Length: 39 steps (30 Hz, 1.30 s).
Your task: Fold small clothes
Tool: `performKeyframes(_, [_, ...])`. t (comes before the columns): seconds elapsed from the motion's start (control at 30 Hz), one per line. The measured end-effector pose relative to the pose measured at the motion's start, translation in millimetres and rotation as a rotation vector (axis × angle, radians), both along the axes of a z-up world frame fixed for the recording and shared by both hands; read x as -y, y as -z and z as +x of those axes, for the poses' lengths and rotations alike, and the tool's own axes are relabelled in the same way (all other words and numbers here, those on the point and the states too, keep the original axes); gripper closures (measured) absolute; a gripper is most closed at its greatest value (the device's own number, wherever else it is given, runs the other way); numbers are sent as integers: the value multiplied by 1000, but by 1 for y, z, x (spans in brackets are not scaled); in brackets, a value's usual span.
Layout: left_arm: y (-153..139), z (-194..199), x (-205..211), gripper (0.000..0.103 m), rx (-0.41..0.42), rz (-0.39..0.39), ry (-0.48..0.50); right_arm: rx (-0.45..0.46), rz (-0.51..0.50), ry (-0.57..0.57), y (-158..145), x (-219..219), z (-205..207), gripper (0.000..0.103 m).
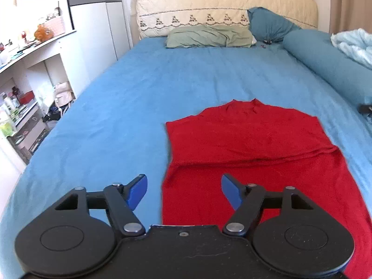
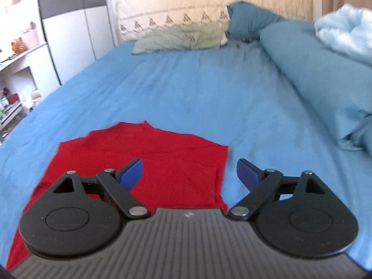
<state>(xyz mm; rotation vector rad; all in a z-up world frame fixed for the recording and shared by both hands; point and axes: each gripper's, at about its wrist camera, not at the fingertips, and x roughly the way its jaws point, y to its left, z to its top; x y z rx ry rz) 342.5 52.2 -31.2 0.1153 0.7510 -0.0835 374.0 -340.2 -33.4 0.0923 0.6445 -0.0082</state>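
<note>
— Where do we stand, starting with the biggest thing?

— The bed [image 1: 121, 97] fills both views, and the red garment [image 1: 251, 144] lies flat on its blue sheet, near us. Its long axis runs away from us toward the pillows, neck end far, hem end near.

— Is it partly folded?

— We think so: both side edges look straight and a cross seam shows, as if the sleeves are tucked in, but the right wrist view is blurred, so we can't be sure.

— And our grippers?

— The left gripper [image 1: 183, 191] hangs over the garment's left edge, its fingers [image 1: 139, 191] spread wide and holding nothing. The right gripper [image 2: 189, 175] straddles the right edge, equally wide apart and empty.

— Which is nearer?

— Neither, in our judgement; each sits above its own near corner. The next fold likely calls for both to pinch the hem and carry it toward the neck.
</note>
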Motion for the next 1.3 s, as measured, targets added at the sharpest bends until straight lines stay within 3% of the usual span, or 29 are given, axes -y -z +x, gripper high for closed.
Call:
performKeyframes(0.13, [-7,-41,-11,4,25,1,-21,-16,8,5,-21,3,-70,0])
performKeyframes(0.4, [26,-118,-18,4,21,17,-15,-32,0,6,12,6,-199,0])
performKeyframes(0.53, [45,-149,-17,4,25,8,-41,-31,-27,12,39,0,-249,0])
performKeyframes(0.7, [57,-187,-21,4,79,-39,-27,-6,11,31,56,-8,-303,0])
performKeyframes(0.77, [65,-190,-22,4,54,-43,-21,20,20,37,60,-10,-324,0])
performKeyframes(0.97, [94,-191,-27,5,6,-47,-13,-76,43,92,82,-14,-333,0])
performKeyframes(1.03, [105,-191,-30,18,-22,-53,-24,-94,46,115,93,-15,-332,0])
performKeyframes(1.2, [123,-193,-42,26,-66,-132,-74,-116,87,136,115,-19,-329,4])
performKeyframes(1.3, [130,-193,-46,33,-84,-155,-102,-124,83,141,125,-26,-325,15])
